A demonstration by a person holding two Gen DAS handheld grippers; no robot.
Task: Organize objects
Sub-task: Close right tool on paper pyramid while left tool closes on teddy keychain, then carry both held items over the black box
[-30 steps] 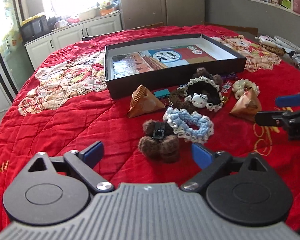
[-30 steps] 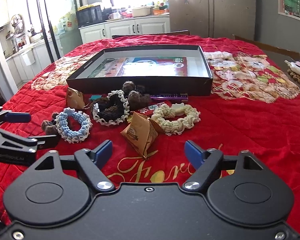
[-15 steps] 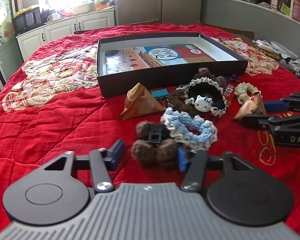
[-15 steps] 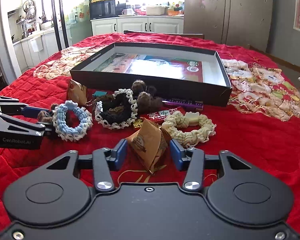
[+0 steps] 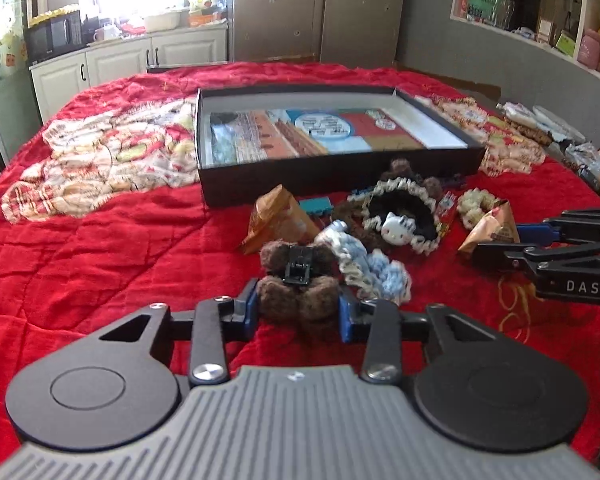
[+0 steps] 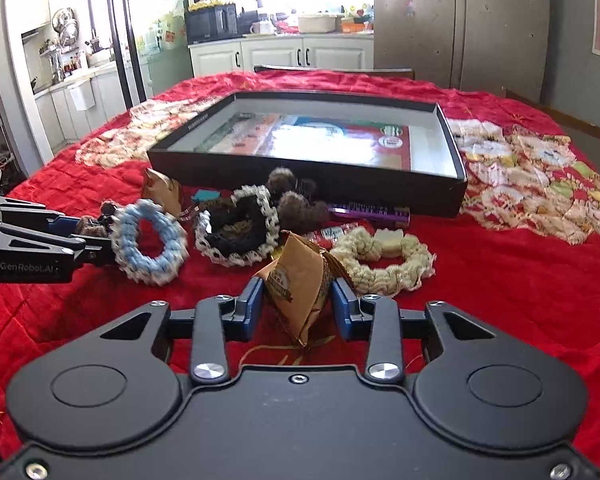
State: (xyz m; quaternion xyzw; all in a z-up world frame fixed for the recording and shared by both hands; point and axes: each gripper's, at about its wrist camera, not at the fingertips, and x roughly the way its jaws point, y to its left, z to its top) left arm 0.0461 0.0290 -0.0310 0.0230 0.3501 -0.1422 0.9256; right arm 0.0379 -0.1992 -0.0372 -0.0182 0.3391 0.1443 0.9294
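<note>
1. Jaws of the left gripper are closing around a brown fuzzy hair clip, its blue pads pressing against the fuzz on both sides.
2. That clip is lying on the red quilt, just beside a blue-and-white crocheted scrunchie.
3. Jaws of the right gripper are closing on a brown pyramid-shaped packet, with the blue pads touching its two sides.
4. The packet is sitting on the quilt, touching a cream crocheted scrunchie on its right.
5. A black scrunchie with cream lace trim is resting between the blue one and the cream one, with a white cat face on it in the left wrist view.
6. A second brown packet is standing just in front of the open black box.
7. The box is lying further back on the quilt, with a colourful printed sheet showing on its floor.
8. A purple wrapped bar is lying along the box's front wall.
</note>
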